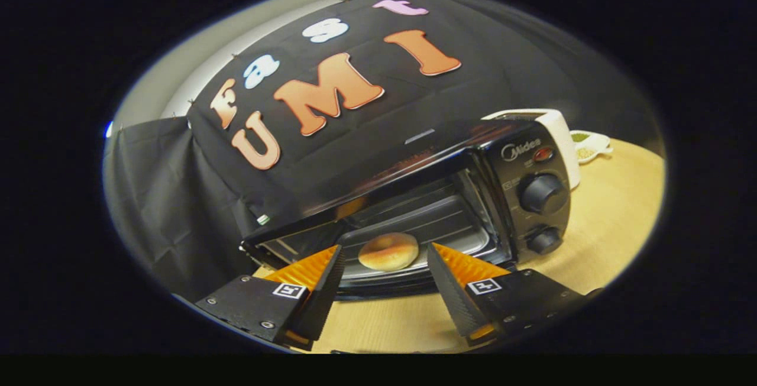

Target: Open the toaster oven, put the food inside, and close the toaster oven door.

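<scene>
Holding hand-held gripper [384, 256] spread, empty, I see bagel [388, 251] on tray [449, 244] inside open toaster oven [532, 191], just beyond fingertips; oven on wooden surface [615, 208].

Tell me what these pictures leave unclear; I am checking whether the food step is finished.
- Toaster oven door: hidden behind the open gripper fingers, so its position is unclear.
- Bagel: ahead of the fingers on the tray; its underside is hidden.
- Toaster oven knobs: markings too small.
- White appliance: mostly behind the toaster oven.
- Small dish: contents too small to identify.
</scene>
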### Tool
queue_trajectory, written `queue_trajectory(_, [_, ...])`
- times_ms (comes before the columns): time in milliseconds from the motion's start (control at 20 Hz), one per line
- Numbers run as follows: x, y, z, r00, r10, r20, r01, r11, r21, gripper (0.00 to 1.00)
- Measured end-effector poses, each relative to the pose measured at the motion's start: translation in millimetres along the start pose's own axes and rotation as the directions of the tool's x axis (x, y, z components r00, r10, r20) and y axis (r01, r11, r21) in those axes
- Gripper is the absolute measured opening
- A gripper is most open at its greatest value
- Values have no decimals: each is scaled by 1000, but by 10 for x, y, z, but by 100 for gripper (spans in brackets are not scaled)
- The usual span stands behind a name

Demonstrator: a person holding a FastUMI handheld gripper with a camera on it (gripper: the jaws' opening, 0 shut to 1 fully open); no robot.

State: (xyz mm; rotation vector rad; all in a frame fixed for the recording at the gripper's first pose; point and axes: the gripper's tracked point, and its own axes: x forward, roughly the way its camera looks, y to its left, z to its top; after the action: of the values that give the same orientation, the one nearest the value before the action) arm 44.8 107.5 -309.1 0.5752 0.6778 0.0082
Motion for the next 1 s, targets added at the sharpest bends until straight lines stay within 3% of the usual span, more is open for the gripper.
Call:
queue_trajectory(550, [-914,30,-547,984,-10,-178,-35,968,-247,87])
queue_trajectory(800, [-1178,-49,-983,957,-60,-285,-36,946,-322,87])
queue_trajectory(1000, [-1306,-163,-1073,949,-114,-293,-1,931,-366,87])
